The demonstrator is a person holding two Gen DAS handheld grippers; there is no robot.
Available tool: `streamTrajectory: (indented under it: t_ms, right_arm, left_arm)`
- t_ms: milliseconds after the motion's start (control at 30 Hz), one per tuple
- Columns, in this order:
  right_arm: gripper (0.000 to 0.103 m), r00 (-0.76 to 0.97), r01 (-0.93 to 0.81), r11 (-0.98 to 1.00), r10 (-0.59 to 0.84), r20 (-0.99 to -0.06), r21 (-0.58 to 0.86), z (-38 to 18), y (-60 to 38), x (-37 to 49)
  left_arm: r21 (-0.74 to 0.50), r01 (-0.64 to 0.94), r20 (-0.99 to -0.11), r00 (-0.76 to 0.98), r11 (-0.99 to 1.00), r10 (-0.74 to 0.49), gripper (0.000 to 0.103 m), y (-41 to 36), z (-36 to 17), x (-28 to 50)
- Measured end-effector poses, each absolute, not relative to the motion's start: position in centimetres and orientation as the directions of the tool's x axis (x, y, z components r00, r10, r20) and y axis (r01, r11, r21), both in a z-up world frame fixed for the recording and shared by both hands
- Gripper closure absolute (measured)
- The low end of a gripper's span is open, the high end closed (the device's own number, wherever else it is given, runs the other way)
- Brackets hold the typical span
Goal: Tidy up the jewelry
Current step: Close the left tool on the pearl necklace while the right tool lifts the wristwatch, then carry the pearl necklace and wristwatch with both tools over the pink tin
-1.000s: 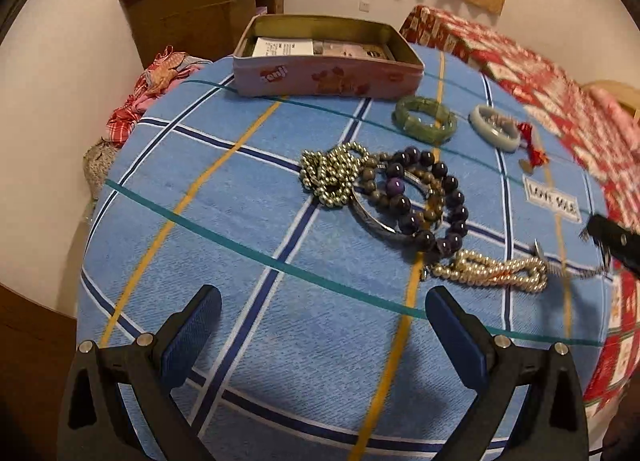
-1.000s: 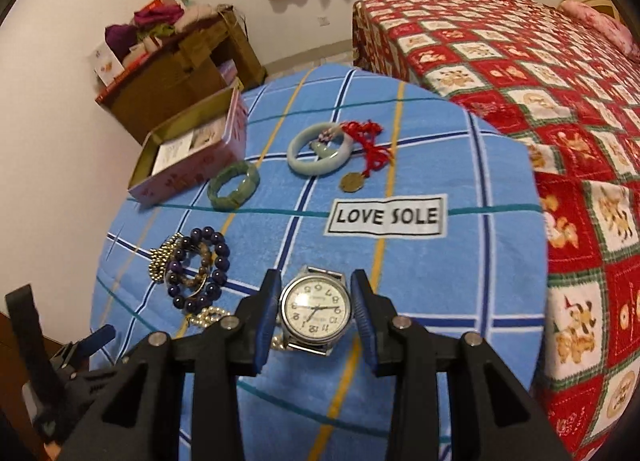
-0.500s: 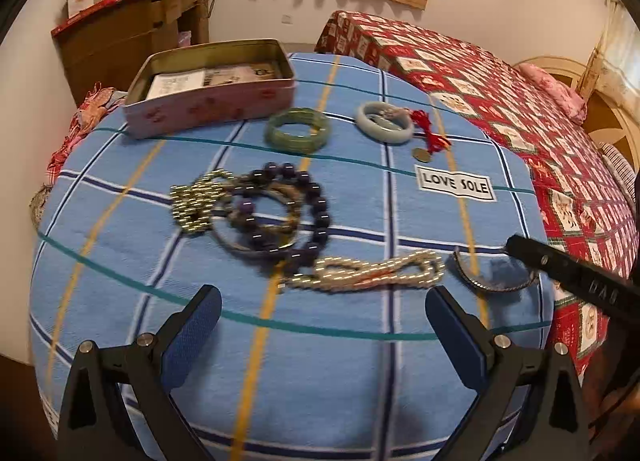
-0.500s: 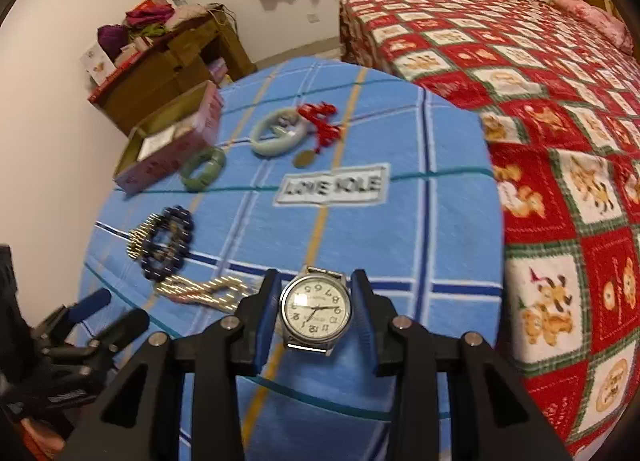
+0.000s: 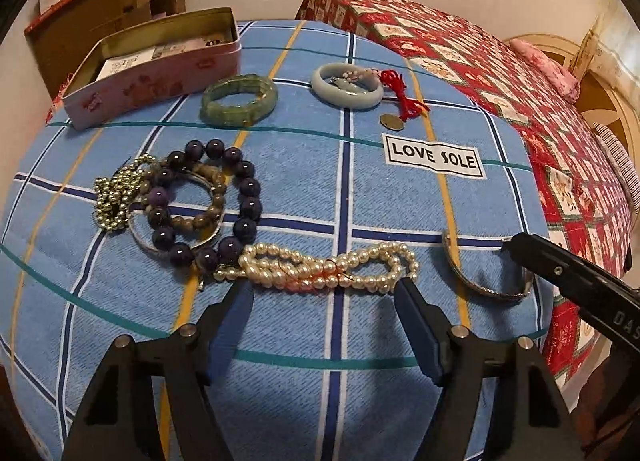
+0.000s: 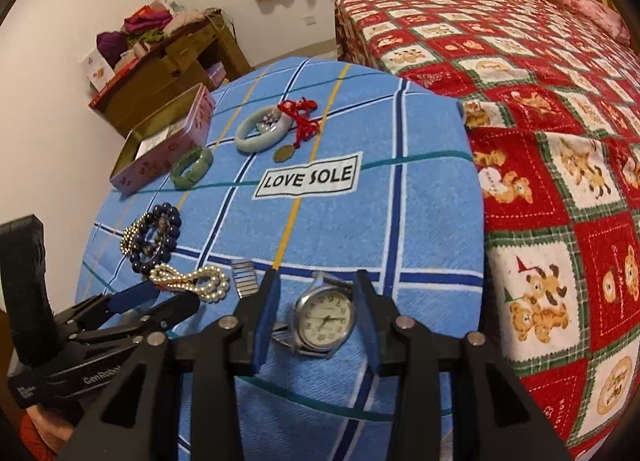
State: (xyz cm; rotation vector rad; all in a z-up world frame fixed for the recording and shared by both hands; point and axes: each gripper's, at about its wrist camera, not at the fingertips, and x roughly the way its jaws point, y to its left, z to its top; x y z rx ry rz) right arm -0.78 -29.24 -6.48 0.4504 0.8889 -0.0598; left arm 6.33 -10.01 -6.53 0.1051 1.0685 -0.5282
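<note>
A silver wristwatch [image 6: 323,319] lies on the blue plaid cloth [image 6: 340,229] between the fingers of my right gripper [image 6: 316,289], which stands open around it; its band [image 5: 486,281] shows in the left wrist view. My left gripper [image 5: 322,293] is open and straddles a pearl bracelet [image 5: 320,267], also seen in the right wrist view [image 6: 190,279]. Purple bead bracelets [image 5: 200,205], a gold bead chain [image 5: 114,197], a green bangle [image 5: 239,98] and a pale jade bangle [image 5: 346,85] with a red cord [image 5: 402,97] lie farther back.
An open pink tin [image 5: 156,69] with cards inside stands at the back left of the cloth. A red patchwork bed [image 6: 552,121] lies to the right. A cluttered wooden shelf [image 6: 160,65] stands by the wall.
My right gripper has opened and the watch now rests on the cloth. My left gripper has narrowed and moved forward up to the pearl bracelet.
</note>
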Motion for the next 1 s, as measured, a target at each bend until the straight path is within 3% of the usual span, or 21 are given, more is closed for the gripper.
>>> streamTrajectory:
  t_ms: [100, 367, 633, 733, 800, 933, 1000]
  right_arm:
    - [0.043, 0.659, 0.233, 0.897, 0.139, -0.739, 0.376, -6.0, -29.7, -1.2]
    - [0.043, 0.706, 0.241, 0.919, 0.054, -0.706, 0.311, -4.8, -30.3, -2.4]
    - [0.043, 0.702, 0.274, 0.904, 0.047, -0.711, 0.330, -5.2, -31.5, -3.0]
    - [0.043, 0.702, 0.273, 0.908, 0.037, -0.711, 0.318, -5.0, -31.4, -3.3]
    - [0.043, 0.707, 0.271, 0.911, 0.032, -0.707, 0.312, -4.8, -31.3, -3.5]
    - [0.043, 0.703, 0.256, 0.915, 0.046, -0.710, 0.312, -4.8, -30.8, -3.4]
    - [0.043, 0.700, 0.245, 0.921, 0.049, -0.713, 0.303, -4.8, -30.4, -3.5]
  left_arm:
    - [-0.165, 0.465, -0.856, 0.371, 0.870, -0.360, 0.029, -10.4, -6.7, 6.7]
    - [-0.259, 0.407, -0.843, 0.347, 0.876, -0.411, 0.026, -11.0, -6.5, 8.7]
    - [-0.045, 0.384, -0.859, 0.456, 0.922, -0.232, 0.026, -14.3, -7.0, 8.8]
    - [-0.008, 0.396, -0.840, 0.496, 0.918, -0.221, 0.043, -14.4, -7.1, 8.4]
    - [-0.009, 0.415, -0.830, 0.504, 0.910, -0.238, 0.069, -14.1, -6.9, 8.4]
    - [-0.074, 0.432, -0.835, 0.466, 0.899, -0.293, 0.091, -13.2, -6.6, 8.6]
    - [-0.123, 0.453, -0.822, 0.452, 0.883, -0.347, 0.096, -12.8, -6.0, 8.5]
